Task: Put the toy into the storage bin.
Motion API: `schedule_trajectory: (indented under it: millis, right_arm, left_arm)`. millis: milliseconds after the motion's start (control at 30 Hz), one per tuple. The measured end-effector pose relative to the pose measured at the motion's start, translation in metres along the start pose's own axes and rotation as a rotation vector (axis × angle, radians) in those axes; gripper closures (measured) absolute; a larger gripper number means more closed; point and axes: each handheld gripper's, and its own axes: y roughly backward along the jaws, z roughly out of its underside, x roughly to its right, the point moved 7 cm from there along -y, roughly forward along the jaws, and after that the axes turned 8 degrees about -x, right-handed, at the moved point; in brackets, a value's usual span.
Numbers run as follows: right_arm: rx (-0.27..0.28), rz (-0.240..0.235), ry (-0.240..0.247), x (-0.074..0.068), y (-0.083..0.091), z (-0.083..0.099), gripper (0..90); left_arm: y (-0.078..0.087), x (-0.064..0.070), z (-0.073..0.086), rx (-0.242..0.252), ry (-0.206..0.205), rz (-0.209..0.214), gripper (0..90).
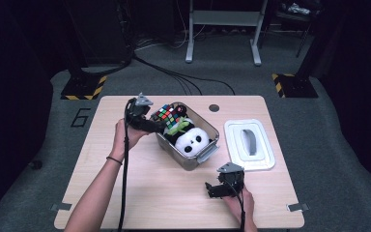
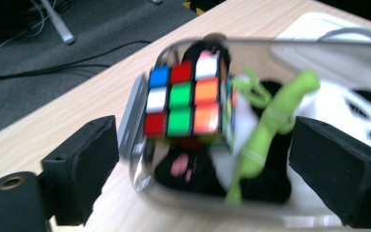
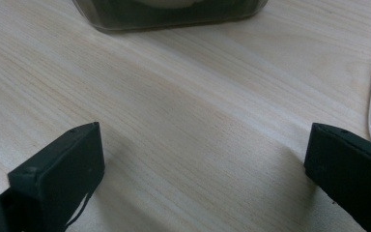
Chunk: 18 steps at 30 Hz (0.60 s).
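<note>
The cube [image 2: 183,100] sits atop the toys in the bin [image 1: 207,154], just ahead of the wide-open, empty left gripper [image 2: 212,179], which I judge must next advance and close on it.

My pale wooden table [image 1: 140,193] carries a white lid [image 1: 265,145] with a grey handle, lying flat at my right. A small dark round hole [image 1: 214,108] sits near the far edge. Beyond are grey carpet, black cables [image 1: 183,77] and two hazard-striped stand bases [image 1: 83,87].
</note>
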Motion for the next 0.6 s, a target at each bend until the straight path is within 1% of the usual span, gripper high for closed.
schedule_trajectory:
  millis: [33, 67, 100, 133, 167, 200, 233, 267, 300, 333, 367, 400, 433, 467, 500, 567, 600]
  right_arm:
    - [0.0, 0.0, 0.0, 0.0, 0.0, 0.0, 0.0]
    - [0.0, 0.0, 0.0, 0.0, 0.0, 0.0, 0.0]
    - [0.0, -0.002, 0.0, 0.0, 0.0, 0.0, 0.0]
    - [0.0, -0.002, 0.0, 0.0, 0.0, 0.0, 0.0]
    - [0.0, 0.0, 0.0, 0.0, 0.0, 0.0, 0.0]
    - [0.001, -0.002, -0.001, 0.0, 0.0, 0.0, 0.0]
    - [0.0, 0.0, 0.0, 0.0, 0.0, 0.0, 0.0]
    - [0.0, 0.0, 0.0, 0.0, 0.0, 0.0, 0.0]
    - [0.0, 0.0, 0.0, 0.0, 0.0, 0.0, 0.0]
    - [0.001, -0.002, -0.001, 0.0, 0.0, 0.0, 0.0]
    - [0.001, -0.002, -0.001, 0.0, 0.0, 0.0, 0.0]
    - [0.001, -0.002, -0.001, 0.0, 0.0, 0.0, 0.0]
    - [0.001, -0.002, -0.001, 0.0, 0.0, 0.0, 0.0]
    - [0.0, 0.0, 0.0, 0.0, 0.0, 0.0, 0.0]
    - [0.0, 0.0, 0.0, 0.0, 0.0, 0.0, 0.0]
    - [0.001, -0.003, 0.0, 0.0, 0.0, 0.0, 0.0]
    - [0.0, -0.003, -0.001, 0.0, 0.0, 0.0, 0.0]
  left_arm:
    - [0.0, 0.0, 0.0, 0.0, 0.0, 0.0, 8.5]
    - [0.003, -0.001, 0.008, -0.002, 0.006, -0.002, 7.4]
    - [0.008, -0.003, 0.021, -0.014, 0.004, -0.011, 7.3]
    - [0.008, -0.003, 0.021, -0.014, 0.004, -0.011, 6.6]
    - [0.011, -0.005, 0.031, -0.026, 0.009, -0.012, 6.6]
    - [0.015, -0.006, 0.044, -0.033, 0.022, -0.02, 4.9]
    - [0.017, -0.007, 0.052, -0.04, 0.03, -0.022, 4.5]
    - [0.017, -0.007, 0.052, -0.04, 0.03, -0.022, 3.7]
    - [0.018, -0.007, 0.063, -0.044, 0.048, -0.025, 3.1]
    - [0.018, -0.007, 0.08, -0.072, 0.056, -0.032, 2.5]
    - [0.017, -0.005, 0.091, -0.084, 0.07, -0.037, 1.7]
    - [0.016, -0.004, 0.102, -0.098, 0.075, -0.038, 1.3]
    - [0.016, -0.004, 0.102, -0.098, 0.075, -0.038, 1.0]
    - [0.014, -0.003, 0.116, -0.116, 0.085, -0.041, 1.0]
    - [0.01, 0.0, 0.134, -0.122, 0.123, -0.054, 0.1]
    - [0.007, 0.003, 0.156, -0.137, 0.16, -0.053, 0.1]
    - [0.005, 0.005, 0.166, -0.15, 0.165, -0.055, 0.1]
